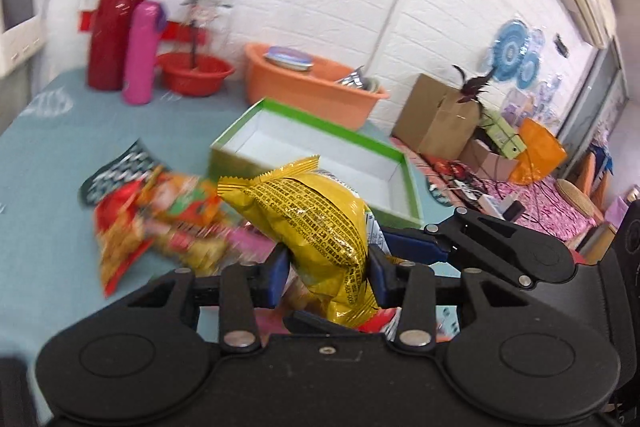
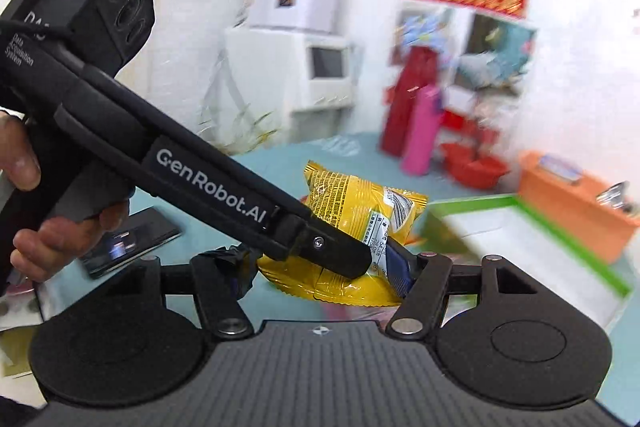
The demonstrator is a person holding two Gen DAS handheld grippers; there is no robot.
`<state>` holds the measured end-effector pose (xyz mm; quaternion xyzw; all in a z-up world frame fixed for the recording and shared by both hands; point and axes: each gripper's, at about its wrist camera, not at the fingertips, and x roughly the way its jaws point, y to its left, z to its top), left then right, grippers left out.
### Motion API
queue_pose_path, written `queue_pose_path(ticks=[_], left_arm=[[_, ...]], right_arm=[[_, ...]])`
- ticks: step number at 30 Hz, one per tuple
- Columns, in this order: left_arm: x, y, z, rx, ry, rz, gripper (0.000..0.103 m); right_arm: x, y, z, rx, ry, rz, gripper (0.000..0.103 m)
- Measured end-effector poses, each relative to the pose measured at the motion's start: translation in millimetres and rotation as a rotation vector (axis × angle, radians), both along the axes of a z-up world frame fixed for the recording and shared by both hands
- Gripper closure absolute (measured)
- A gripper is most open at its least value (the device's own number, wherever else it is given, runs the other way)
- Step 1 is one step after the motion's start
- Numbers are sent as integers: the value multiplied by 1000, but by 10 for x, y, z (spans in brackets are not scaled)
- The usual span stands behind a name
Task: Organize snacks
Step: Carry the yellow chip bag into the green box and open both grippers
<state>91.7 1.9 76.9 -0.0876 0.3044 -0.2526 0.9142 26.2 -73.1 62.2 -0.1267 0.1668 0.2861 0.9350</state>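
Gripping the yellow snack bag [image 1: 316, 223] between my left gripper [image 1: 326, 277] jaws, lifted above the tabletop [image 1: 48, 187] near the green box [image 1: 320, 151]; my right gripper [image 2: 320, 277] jaws also pinch it from the side

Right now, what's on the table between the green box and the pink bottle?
In the left wrist view, only bare teal tablecloth lies between the green box and the pink bottle; the red basin sits farther back.
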Motion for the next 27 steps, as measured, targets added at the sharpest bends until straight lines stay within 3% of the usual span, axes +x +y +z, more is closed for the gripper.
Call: queue_pose_path(ticks=[10,20,21,23,27], left_arm=[[1050,-870,-141,21,35,-183,45],[1716,-1308,-431,53,93,-255,44],[1743,-1319,-462,61,90,-257,33],[1796,-1361,-519,88,79,-238,0],[1656,-1198,-519,98,30,-130,0]], right_arm=[[571,-674,-113,18,-13,-227,0],[1051,-1165,-312,83,94,-343,0],[1098,-1197,-337,91,101,-349,0],[1179,-1213,-401,97,109,-355,0],[1177,-1238,-479,89,113,-388,0]])
